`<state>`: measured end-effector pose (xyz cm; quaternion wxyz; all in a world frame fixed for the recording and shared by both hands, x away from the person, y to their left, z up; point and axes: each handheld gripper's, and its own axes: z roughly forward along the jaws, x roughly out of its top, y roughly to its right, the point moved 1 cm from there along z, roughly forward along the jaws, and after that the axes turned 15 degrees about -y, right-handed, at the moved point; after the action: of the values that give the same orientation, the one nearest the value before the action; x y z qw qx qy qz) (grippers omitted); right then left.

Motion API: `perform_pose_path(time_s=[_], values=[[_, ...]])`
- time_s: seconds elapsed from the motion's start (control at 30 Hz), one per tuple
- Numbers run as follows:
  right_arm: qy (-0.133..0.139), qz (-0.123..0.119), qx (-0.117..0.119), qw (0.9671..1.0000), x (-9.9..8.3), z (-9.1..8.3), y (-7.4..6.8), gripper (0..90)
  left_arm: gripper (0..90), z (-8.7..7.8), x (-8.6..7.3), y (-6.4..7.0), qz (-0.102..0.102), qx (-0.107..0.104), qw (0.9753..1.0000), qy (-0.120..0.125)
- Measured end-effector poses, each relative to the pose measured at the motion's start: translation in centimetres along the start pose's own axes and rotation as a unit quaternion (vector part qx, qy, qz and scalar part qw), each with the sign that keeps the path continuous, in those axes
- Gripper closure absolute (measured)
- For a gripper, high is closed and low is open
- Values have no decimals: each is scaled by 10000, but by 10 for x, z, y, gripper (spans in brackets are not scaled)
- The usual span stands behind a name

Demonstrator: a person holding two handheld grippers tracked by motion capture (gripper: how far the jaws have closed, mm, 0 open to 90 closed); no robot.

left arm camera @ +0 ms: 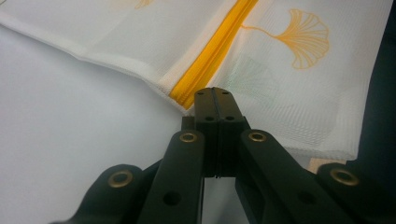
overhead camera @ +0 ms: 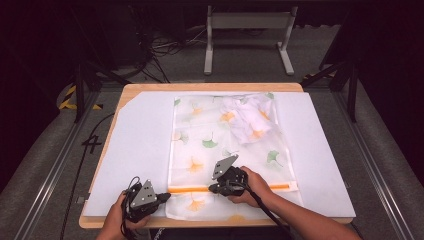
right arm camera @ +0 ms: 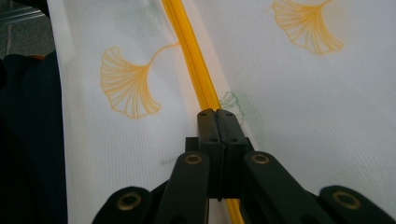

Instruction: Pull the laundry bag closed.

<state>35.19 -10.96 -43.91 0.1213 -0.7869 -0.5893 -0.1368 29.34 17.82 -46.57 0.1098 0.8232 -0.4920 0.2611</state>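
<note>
The mesh bag (overhead camera: 225, 150) lies flat on the surface (overhead camera: 135, 145). The left tongs (left arm camera: 214, 91) are pressed together at the end of its yellow zipper (left arm camera: 212, 51). The right tongs (right arm camera: 217, 113) are pressed together on the zipper midway along; whether either grips it I cannot tell.

Item: white mesh laundry bag (overhead camera: 220, 150) printed with orange and green ginkgo leaves.
Pose: laid flat on the table.
Zipper (overhead camera: 192, 189): orange, run across the near end.
Contents: crumpled cloth (overhead camera: 248, 120) seen at the far end.

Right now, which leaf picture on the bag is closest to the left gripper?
The orange fan-shaped leaf just below the yellow zipper, beside the left gripper. The other leaves sit above the zipper, farther up the bag.
</note>
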Motion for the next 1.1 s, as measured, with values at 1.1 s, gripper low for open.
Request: perform_pose_path(time_s=[1.1], values=[[-96, 250, -203, 9994, -51, -24, 6, 900, 900, 0, 0, -1, -28, -33, 10000, -10]])
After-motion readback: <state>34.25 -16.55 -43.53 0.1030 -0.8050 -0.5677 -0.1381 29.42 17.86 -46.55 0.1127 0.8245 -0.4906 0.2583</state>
